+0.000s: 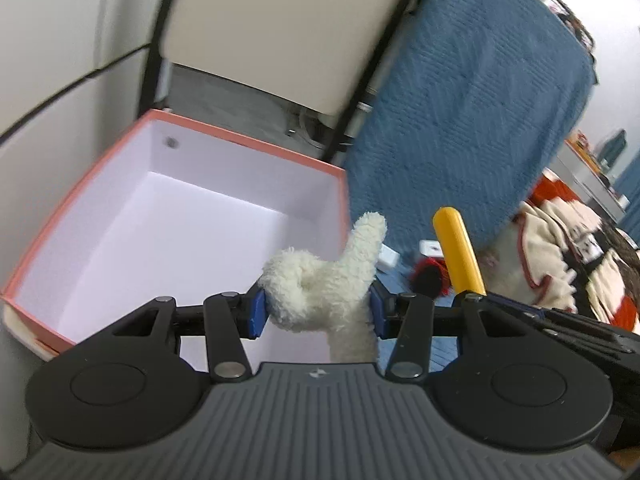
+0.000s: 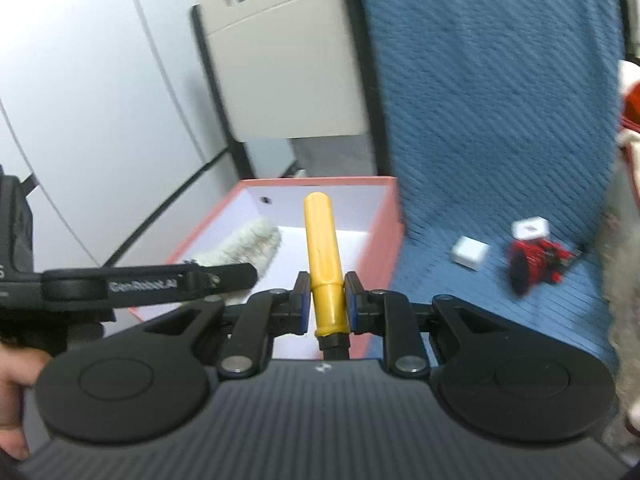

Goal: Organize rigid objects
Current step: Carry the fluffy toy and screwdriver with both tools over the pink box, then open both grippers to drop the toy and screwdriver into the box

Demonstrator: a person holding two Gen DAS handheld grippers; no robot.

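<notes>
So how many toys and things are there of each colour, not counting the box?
White fluffy toy, held by the left gripper: 1
Yellow stick, held by the right gripper: 1
Red toy on the blue blanket: 1
Small white blocks: 2
Total: 5

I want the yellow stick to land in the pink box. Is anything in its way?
Partly. The left claw with its fuzzy white toy hangs over the pink box beside the yellow stick. The box's right half looks free.
</notes>
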